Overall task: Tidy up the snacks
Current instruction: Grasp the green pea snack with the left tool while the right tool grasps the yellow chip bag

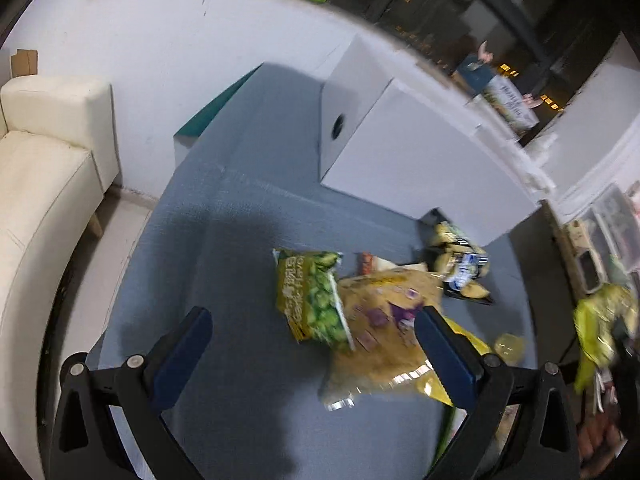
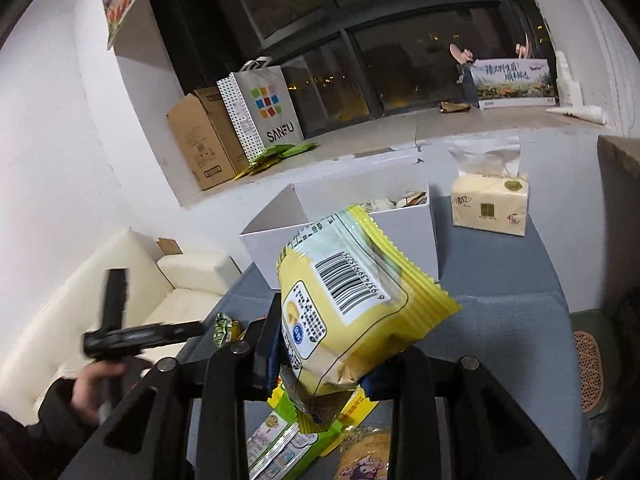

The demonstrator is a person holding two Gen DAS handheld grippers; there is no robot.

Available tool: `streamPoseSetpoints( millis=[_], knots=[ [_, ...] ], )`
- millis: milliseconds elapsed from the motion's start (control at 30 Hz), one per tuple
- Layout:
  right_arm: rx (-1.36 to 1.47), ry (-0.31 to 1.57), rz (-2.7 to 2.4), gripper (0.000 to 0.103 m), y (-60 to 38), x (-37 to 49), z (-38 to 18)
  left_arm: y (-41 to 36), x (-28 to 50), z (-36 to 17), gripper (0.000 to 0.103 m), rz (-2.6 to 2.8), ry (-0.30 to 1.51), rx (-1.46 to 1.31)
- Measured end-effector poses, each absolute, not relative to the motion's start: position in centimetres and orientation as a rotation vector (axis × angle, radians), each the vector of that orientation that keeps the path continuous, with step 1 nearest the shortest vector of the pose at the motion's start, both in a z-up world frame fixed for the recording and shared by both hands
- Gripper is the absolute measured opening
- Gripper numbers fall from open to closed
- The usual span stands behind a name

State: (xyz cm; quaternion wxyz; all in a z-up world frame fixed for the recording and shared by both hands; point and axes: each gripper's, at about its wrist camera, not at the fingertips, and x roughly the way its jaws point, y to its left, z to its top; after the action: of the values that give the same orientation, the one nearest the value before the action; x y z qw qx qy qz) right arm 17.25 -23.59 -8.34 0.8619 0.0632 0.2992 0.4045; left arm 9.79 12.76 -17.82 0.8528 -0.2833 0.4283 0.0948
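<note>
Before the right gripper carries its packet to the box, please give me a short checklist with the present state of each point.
1. Right gripper shut on the yellow plastic snack packet with a barcode: ok.
2. Open white cardboard box lies ahead: ok.
3. Room left in the box: cannot tell, some wrappers already inside.
4. Left gripper open, holding nothing: ok.
5. Green pea snack bag remains on the grey tablecloth, unsorted: not ok.
</note>
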Motion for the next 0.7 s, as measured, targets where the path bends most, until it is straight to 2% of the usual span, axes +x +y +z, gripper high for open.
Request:
streamPoseSetpoints(
  millis=[133, 167, 200, 233, 267, 467, 700],
  knots=[
    [0.101, 0.623, 0.854, 0.033, -23.0, 16.2, -8.3, 11.2, 12.2, -18.5, 0.095, 0.256, 0.953, -0.49],
    [0.093, 0.617, 0.851, 0.033, -22.8, 16.0, -8.3, 10.8, 12.6, -18.7, 0.085, 0.271, 0.965, -0.461],
    [0.081, 0.616, 0.851, 0.033, -22.6, 15.8, -8.4, 10.2, 13.0, -18.8, 0.082, 0.272, 0.956, -0.44],
    [0.076, 0.618, 0.854, 0.033, -22.4, 15.7, -8.5, 9.9, 13.2, -18.8, 0.071, 0.27, 0.949, -0.418],
    [0.072, 0.621, 0.856, 0.033, -22.2, 15.6, -8.6, 9.7, 13.6, -18.9, 0.041, 0.275, 0.953, -0.4],
    [0.069, 0.626, 0.867, 0.033, -22.2, 15.3, -9.0, 9.8, 11.9, -18.5, 0.035, 0.179, 0.86, -0.427],
    [0.08, 0.629, 0.855, 0.033, -22.2, 15.7, -9.0, 8.2, 9.5, -11.6, 0.034, 0.052, 0.661, -0.382]
  ],
)
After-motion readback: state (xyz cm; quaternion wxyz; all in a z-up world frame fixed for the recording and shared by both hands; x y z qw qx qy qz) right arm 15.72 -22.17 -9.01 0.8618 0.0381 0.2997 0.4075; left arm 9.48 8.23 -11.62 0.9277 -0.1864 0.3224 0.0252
